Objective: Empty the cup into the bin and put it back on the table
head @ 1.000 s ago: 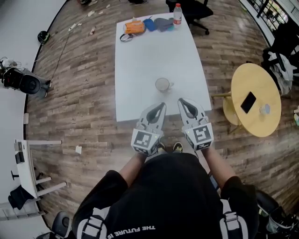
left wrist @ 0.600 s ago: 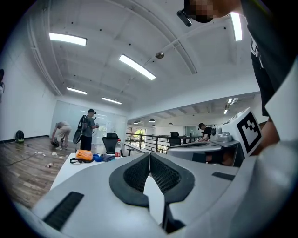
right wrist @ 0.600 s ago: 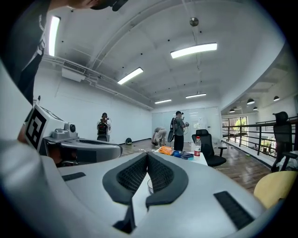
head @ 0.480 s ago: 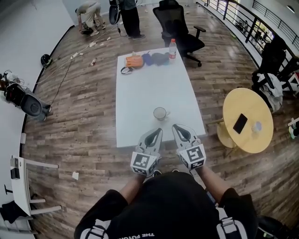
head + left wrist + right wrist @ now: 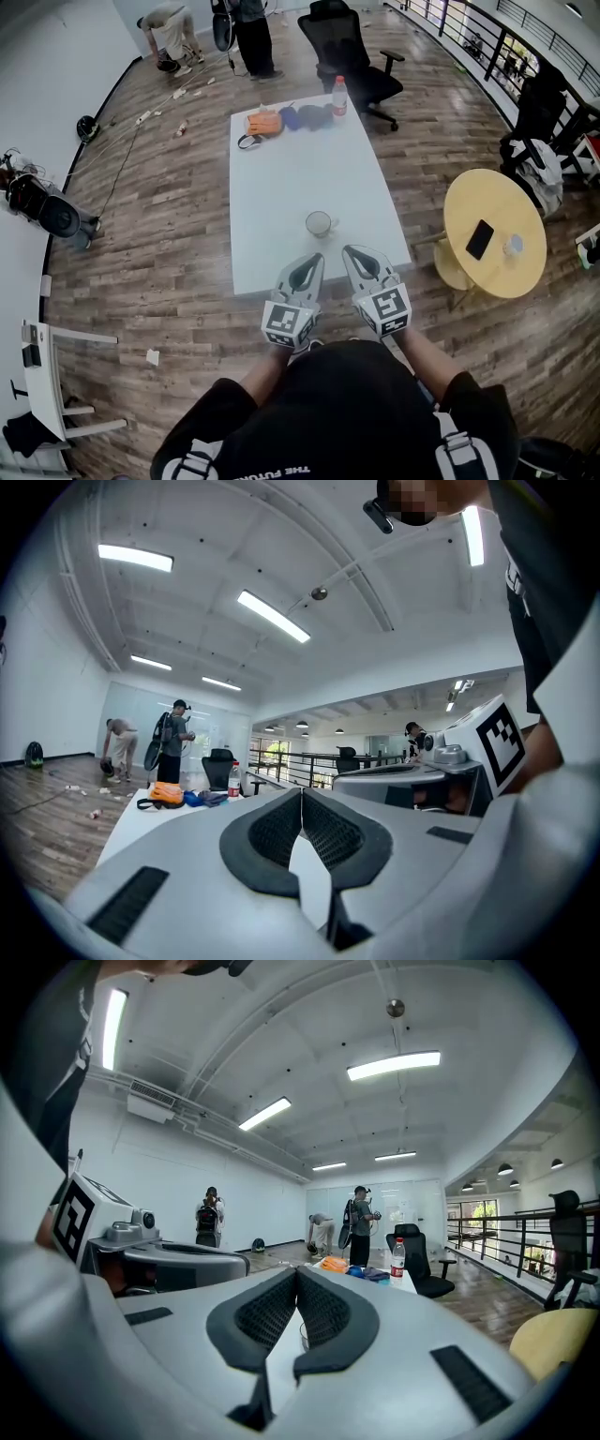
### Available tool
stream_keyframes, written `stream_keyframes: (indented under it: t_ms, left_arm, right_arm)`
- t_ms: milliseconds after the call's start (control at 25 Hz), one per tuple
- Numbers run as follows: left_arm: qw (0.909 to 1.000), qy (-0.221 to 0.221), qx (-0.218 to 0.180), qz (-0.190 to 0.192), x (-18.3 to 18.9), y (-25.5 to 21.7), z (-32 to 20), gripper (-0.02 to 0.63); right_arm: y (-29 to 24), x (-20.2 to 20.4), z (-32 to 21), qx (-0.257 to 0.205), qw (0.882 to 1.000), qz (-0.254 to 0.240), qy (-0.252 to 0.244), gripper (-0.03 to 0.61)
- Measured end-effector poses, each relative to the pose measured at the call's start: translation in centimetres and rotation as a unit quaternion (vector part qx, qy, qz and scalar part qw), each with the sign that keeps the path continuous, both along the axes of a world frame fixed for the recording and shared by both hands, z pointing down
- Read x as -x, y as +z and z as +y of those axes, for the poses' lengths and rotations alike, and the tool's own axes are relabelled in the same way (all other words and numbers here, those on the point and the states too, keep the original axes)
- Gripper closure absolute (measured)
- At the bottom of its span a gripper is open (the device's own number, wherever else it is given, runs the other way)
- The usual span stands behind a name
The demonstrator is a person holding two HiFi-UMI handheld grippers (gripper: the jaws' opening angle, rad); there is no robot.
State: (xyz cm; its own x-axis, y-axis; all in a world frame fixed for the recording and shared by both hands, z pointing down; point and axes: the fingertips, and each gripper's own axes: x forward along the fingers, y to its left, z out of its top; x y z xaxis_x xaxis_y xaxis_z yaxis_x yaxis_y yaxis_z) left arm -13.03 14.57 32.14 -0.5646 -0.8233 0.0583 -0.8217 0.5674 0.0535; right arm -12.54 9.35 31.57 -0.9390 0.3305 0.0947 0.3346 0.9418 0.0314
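The cup (image 5: 320, 223) stands upright on the white table (image 5: 300, 159), close to the table's near end and a little toward its right edge. Just at that near end the person holds both tongs side by side, tips pointing over the table's edge toward the cup and clear of it. The left gripper (image 5: 315, 260) has its jaws pressed together with nothing between them. The right gripper (image 5: 348, 251) is the same, pads meeting, empty. At the table's far end lie an orange bag (image 5: 263, 123), blue pouches (image 5: 302, 116) and a bottle (image 5: 339, 96). Beyond that end stands a black chair (image 5: 349, 45), with a standing person (image 5: 248, 33) and a bent-over person (image 5: 172, 33) to its left. Right of the table is a round yellow table (image 5: 497, 197) with a phone (image 5: 479, 239) on it
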Motion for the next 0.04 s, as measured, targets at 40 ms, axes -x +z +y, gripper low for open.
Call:
stream_keyframes:
  t_ms: [40]
  left_arm:
    - [1.0, 0.001, -0.001, 0.001, -0.03, 0.03, 0.04, 0.591]
  right_arm:
    - [0.05, -0.01, 0.03, -0.001, 1.0, 0.001, 0.0, 0.561]
